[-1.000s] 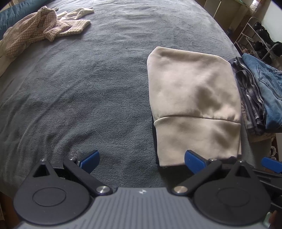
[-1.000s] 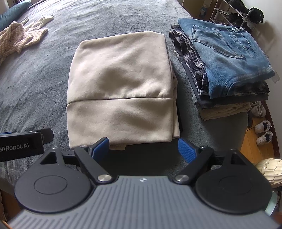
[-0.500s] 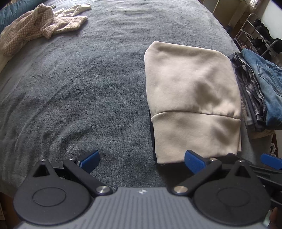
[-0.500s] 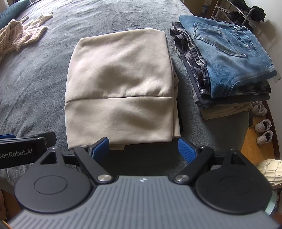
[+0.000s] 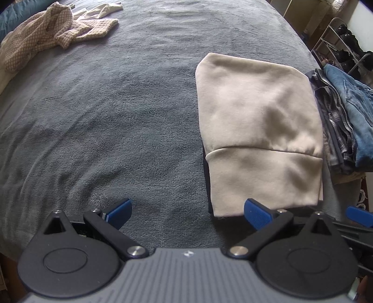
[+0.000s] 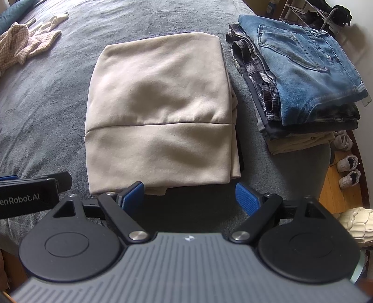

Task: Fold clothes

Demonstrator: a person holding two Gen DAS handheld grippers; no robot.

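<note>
A folded beige garment [image 6: 160,116] lies flat on the grey bed cover [image 5: 105,116]; the left wrist view has the beige garment [image 5: 258,130] to the right. My right gripper [image 6: 190,197] is open just in front of its near edge, nothing between the blue pads. My left gripper [image 5: 187,213] is open too, over bare cover at the garment's near left corner, and holds nothing. An unfolded checked beige garment [image 5: 49,35] and a small cream piece [image 5: 100,11] lie crumpled at the far left.
A stack of folded clothes with blue jeans [image 6: 303,63] on top sits right of the beige garment, near the bed's right edge. Beyond that edge are a wooden floor with white shoes [image 6: 347,167] and a shoe rack [image 5: 338,42]. A blue pillow [image 6: 14,14] lies far left.
Both views have shifted only slightly; the garments stay where they were. Both grippers remain open and hold nothing.
</note>
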